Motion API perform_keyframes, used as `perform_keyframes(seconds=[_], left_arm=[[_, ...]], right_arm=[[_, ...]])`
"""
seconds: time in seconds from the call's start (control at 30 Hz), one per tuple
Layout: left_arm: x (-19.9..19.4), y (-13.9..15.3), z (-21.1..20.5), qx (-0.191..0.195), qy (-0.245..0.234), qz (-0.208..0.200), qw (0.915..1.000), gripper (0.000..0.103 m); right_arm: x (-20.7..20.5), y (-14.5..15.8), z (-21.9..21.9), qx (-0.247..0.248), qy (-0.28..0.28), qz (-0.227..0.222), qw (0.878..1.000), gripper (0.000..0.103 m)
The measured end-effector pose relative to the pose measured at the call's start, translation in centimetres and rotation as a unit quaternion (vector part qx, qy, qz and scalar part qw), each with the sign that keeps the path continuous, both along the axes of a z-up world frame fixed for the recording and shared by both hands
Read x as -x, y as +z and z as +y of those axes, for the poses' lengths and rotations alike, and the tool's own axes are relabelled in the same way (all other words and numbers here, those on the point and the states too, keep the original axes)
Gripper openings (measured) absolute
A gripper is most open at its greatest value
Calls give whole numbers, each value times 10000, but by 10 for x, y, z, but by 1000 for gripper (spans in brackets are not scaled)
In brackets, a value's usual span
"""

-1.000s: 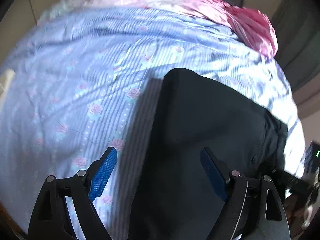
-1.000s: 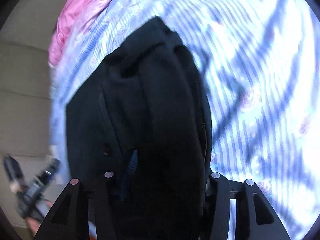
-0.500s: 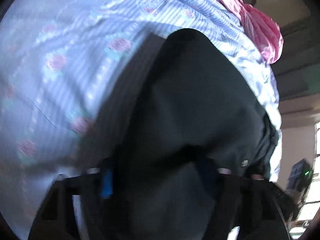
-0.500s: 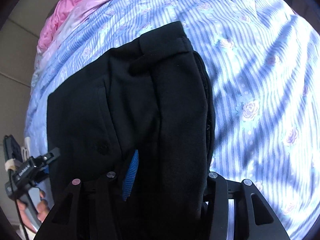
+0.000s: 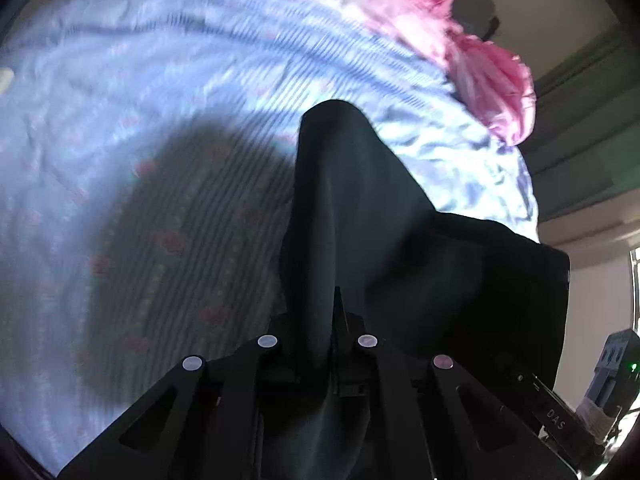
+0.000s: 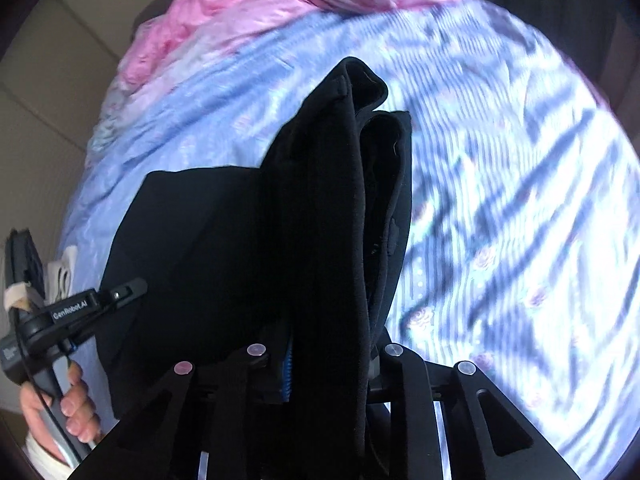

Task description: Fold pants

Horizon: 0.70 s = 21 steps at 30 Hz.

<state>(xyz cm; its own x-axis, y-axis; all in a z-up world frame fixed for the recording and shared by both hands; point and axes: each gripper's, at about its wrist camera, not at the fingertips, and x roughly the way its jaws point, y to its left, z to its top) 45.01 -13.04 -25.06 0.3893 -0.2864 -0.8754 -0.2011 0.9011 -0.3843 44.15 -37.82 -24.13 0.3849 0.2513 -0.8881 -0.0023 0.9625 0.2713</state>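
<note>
1. Left wrist view: the left gripper is pinching a fold of the black pants, its two fingers drawn in tight against the cloth with no gap showing between them.
2. The pants are hanging forward from those fingers in a tall dark ridge, lifted above the blue striped bedsheet, and are casting a broad shadow on the sheet to the left of the ridge.
3. A pink blanket is lying bunched along the far edge of the bedsheet, beyond the pants.
4. Right wrist view: the right gripper is clamping a thick, layered bundle of the pants; its fingers are held partly apart by the cloth filling the gap, a blue pad peeking out beside the fabric.
5. The pants are draping over the bedsheet, spreading leftward toward the left gripper, which a hand is holding.
6. The pink blanket is sitting at the bedsheet's far edge.
</note>
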Motion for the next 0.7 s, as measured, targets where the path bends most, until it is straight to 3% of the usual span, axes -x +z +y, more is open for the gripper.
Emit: perform_keyframes(seconds=[0.2,0.4,0.7], left_arm=[[42,77,17,-230,63,-588,9980,10],[74,134,50,-550,-38,-1007,9934,10],[104,187,144,-765,-728,-1348,9852,10]], right_arm=[[23,68,18,1,287,-443,9986,24],[47,126,61,89,362,-868,9955,24],[109,166,156,70,-92,-1239,9922,24]])
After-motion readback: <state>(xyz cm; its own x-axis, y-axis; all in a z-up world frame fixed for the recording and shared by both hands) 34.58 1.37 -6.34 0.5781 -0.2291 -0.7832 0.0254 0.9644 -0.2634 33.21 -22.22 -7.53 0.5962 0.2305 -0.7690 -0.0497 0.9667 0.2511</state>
